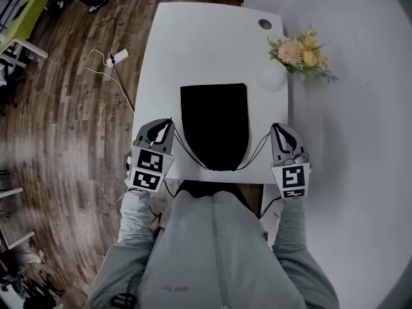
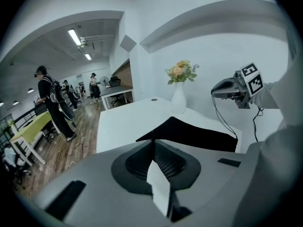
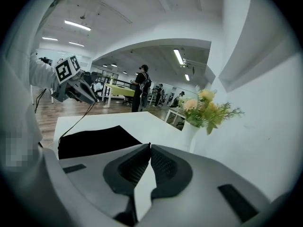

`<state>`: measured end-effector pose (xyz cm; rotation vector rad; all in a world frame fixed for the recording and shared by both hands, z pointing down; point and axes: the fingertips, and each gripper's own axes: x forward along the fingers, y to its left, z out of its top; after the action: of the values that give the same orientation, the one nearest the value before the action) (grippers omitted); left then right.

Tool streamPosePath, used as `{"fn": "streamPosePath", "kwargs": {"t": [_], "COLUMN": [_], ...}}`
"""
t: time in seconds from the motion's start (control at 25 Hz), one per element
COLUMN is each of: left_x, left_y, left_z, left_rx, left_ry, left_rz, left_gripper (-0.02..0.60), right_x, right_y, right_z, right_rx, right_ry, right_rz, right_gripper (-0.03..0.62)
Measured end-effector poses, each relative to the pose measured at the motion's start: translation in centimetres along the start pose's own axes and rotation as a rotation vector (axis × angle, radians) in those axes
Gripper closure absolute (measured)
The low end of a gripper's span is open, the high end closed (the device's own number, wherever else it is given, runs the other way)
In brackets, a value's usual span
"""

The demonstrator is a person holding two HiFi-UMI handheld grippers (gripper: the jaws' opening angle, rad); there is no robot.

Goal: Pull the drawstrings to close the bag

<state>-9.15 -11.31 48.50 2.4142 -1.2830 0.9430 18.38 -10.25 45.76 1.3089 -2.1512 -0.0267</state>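
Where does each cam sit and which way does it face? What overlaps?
Head view: on the person's head, looking steeply down at the table, bag, jacket, left gripper and right gripper.
Left gripper view: rides the left gripper, looks along its closed jaws across the table at the right gripper and its sleeve.
Right gripper view: the mirror of that, facing the left gripper.
Shared: all three show the bag and flowers; each gripper is shut on a drawstring.

Bag [image 1: 215,124]: matt black cloth. Drawstrings [image 3: 75,120]: thin black cord. Surface [image 1: 193,44]: smooth, matt white. Floor [image 1: 58,108]: dark wood planks with a slight sheen.
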Motion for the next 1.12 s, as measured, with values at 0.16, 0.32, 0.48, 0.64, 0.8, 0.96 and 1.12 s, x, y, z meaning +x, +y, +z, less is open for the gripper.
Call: {"fn": "streamPosePath", "kwargs": {"t": [0.16, 0.32, 0.48, 0.64, 0.8, 0.96, 1.12], "left_x": [2.2, 4.5, 6.4, 7.6, 8.0, 7.8, 7.4], "left_y": [-2.6, -4.6, -5.3, -5.6, -5.9, -5.8, -6.0], "left_z": [-1.9, -3.9, -5.4, -6.6, -7.4, -7.2, -6.6], "left_rx": [0.008, -0.01, 0.001, -0.003, 0.01, 0.012, 0.001], "left_ry": [0.045, 0.073, 0.108, 0.129, 0.147, 0.133, 0.117], "left_rz": [-0.087, -0.147, -0.133, -0.113, -0.101, -0.083, -0.084], "left_gripper": [0.545, 0.544, 0.543, 0.543, 0.544, 0.535, 0.456], "right_x": [2.3, 4.6, 6.6, 7.7, 8.0, 7.7, 7.1], "right_y": [3.2, 6.0, 8.2, 9.4, 10.1, 10.2, 10.0], "right_z": [-1.6, -3.2, -4.6, -6.1, -7.6, -7.8, -7.6], "right_rx": [0.023, 0.072, 0.085, 0.098, 0.091, 0.105, 0.119], "right_ry": [0.038, 0.062, 0.079, 0.106, 0.145, 0.149, 0.138], "right_rz": [0.101, 0.173, 0.213, 0.221, 0.218, 0.235, 0.242], "right_gripper": [0.563, 0.563, 0.563, 0.563, 0.563, 0.563, 0.487]}}
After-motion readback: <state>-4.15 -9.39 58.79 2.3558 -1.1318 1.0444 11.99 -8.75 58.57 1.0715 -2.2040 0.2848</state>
